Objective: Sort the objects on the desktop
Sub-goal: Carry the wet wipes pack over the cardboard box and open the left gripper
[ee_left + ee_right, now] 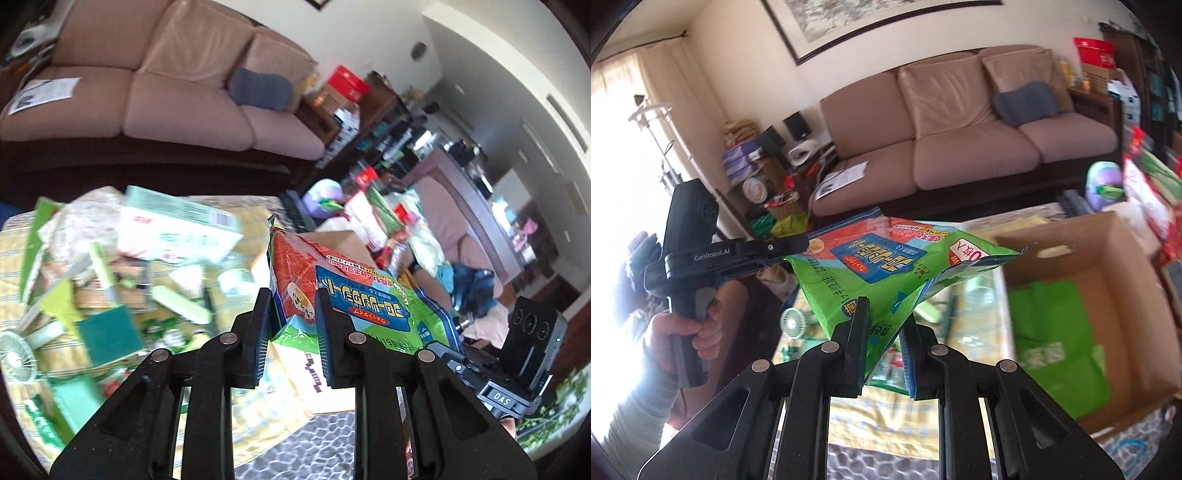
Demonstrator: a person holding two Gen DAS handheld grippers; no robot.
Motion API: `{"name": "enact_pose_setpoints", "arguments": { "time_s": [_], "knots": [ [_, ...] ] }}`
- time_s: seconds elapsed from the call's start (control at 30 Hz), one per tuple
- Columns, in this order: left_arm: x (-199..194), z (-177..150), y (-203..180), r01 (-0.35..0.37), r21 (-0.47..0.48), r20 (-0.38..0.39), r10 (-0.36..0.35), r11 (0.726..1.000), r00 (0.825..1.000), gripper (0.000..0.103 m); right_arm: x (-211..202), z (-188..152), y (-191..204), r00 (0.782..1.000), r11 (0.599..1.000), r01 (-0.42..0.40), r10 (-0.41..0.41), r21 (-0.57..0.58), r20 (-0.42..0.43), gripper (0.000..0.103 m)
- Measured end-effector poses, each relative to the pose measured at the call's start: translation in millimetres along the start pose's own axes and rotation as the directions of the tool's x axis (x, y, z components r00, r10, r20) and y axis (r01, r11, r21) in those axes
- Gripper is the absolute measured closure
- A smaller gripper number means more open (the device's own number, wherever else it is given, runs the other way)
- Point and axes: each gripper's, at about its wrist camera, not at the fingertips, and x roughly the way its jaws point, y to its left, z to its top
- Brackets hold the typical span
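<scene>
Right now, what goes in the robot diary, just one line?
left gripper: shut on wipes pack | right gripper: shut on wipes pack | pack: lifted | cardboard box: open

Glossy, crinkled plastic film on the wet-sheet pack (886, 258), printed green, red and blue, catching highlights. Matt black moulded plastic on the left hand-held gripper (293, 332) and right hand-held gripper (884, 343), with small bright metal pins at the joints and ribbed blue pads (327, 350). Plain brown corrugated card, matt, on the cardboard box (1123, 266). Soft, dull green cloth-like bag (1056, 332) inside. Woven yellow check cloth over the tabletop (255, 225). Smooth, faintly sheened pinkish-brown leather on the sofa (960, 122).
</scene>
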Motion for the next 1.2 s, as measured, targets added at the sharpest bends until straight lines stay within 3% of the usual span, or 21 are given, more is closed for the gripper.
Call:
{"name": "enact_pose_setpoints", "arguments": {
  "time_s": [0.23,0.4,0.6,0.7,0.8,0.93,1.07,1.2],
  "knots": [
    [109,-7,-74,0.029,0.019,-0.105,-0.027,0.999,0.994,0.083,-44,-16,-104,0.995,0.99,0.099,-0.099,0.1,0.004,0.086],
    [178,-12,-96,0.003,0.026,-0.166,0.001,1.0,0.986,0.083,-50,-36,-159,0.992,0.982,0.124,-0.122,0.142,-0.025,0.086],
    [236,-15,-112,-0.049,0.084,-0.221,0.066,0.995,0.973,0.083,-37,-65,-197,0.989,0.977,0.133,-0.119,0.165,-0.093,0.086],
    [248,-21,-111,-0.124,0.152,-0.243,0.159,0.981,0.957,0.083,-24,-77,-199,0.982,0.977,0.14,-0.116,0.159,-0.146,0.086],
    [256,-31,-119,-0.211,0.259,-0.244,0.275,0.943,0.93,0.082,-7,-85,-198,0.971,0.979,0.144,-0.112,0.142,-0.211,0.086],
    [262,-35,-136,-0.265,0.337,-0.242,0.355,0.903,0.903,0.075,8,-90,-182,0.951,0.984,0.146,-0.111,0.104,-0.289,0.08],
    [250,-34,-155,-0.227,0.343,-0.224,0.314,0.911,0.923,0.073,2,-84,-165,0.948,0.989,0.123,-0.092,0.084,-0.305,0.063],
    [232,-36,-167,-0.208,0.356,-0.212,0.296,0.911,0.931,0.072,-15,-73,-153,0.947,0.986,0.162,-0.147,0.031,-0.285,0.055]
  ]
}}
